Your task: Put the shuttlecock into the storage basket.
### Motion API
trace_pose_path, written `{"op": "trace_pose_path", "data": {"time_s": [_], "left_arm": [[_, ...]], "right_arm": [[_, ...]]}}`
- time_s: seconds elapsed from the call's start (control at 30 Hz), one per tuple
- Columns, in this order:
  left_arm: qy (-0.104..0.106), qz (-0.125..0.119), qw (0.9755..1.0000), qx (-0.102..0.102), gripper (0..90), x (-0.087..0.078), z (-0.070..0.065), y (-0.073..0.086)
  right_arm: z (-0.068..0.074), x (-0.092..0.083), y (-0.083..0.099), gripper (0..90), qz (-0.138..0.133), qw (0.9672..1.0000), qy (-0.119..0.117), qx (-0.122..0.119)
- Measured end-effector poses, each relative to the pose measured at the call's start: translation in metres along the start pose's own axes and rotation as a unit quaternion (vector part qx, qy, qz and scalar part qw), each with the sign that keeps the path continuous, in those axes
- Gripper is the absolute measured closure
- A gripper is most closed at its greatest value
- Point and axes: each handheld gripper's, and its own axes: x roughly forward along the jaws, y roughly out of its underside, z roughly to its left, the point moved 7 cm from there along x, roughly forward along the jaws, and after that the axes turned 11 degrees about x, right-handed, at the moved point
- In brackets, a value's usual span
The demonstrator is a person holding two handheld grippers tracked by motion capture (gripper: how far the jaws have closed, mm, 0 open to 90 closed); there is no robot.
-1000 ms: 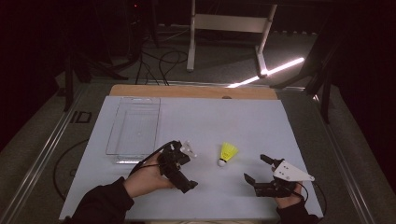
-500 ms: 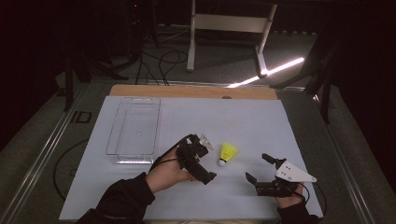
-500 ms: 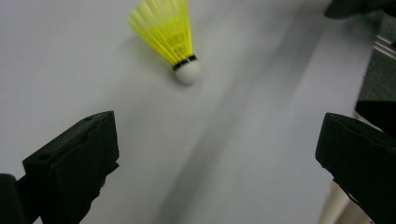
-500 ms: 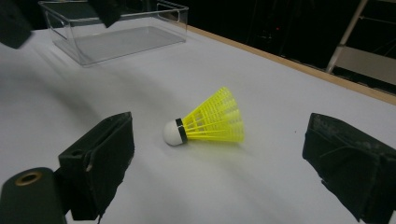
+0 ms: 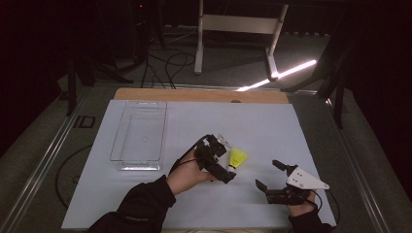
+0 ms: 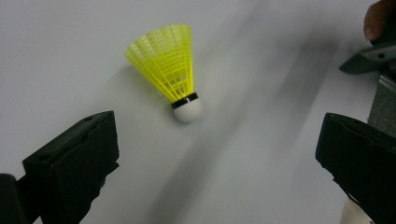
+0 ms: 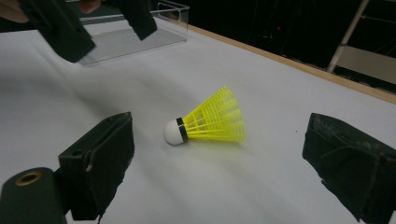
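Note:
A yellow shuttlecock (image 5: 238, 158) with a white cork tip lies on its side on the white table sheet (image 5: 291, 131). My left gripper (image 5: 227, 161) hovers right beside it on its left, open, with the jaws spread on either side of it. In the left gripper view the shuttlecock (image 6: 175, 70) lies just ahead of the open left gripper (image 6: 215, 140), untouched. My right gripper (image 5: 268, 175) rests open near the front right. In its own view the shuttlecock (image 7: 210, 121) lies between and beyond the jaws of the right gripper (image 7: 219, 140), cork toward the left jaw.
A clear plastic box (image 5: 140, 166) stands empty at the left of the sheet, also seen as the clear box (image 7: 135, 32) behind the left gripper (image 7: 93, 23). A wooden strip (image 5: 194, 94) edges the far side. A metal stand (image 5: 233, 29) is on the floor beyond.
My left gripper has travelled right and slightly forward, from the front-left of the sheet up to the shuttlecock. The right gripper and the shuttlecock have stayed put.

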Motion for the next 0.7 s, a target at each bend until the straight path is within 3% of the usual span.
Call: {"op": "trace_pose_path", "data": {"time_s": [0.33, 0.7], "left_arm": [[0.008, 0.006, 0.9997, -0.022, 0.2, 0.025, 0.007, -0.006], [0.011, 0.019, 0.9988, -0.044, 0.2, 0.051, 0.015, -0.002]], "right_arm": [[0.0, 0.0, 0.0, 9.2, 0.001, 1.0, -0.001, -0.001], [0.0, 0.0, 0.001, 9.3, 0.001, 1.0, -0.005, 0.002]]}}
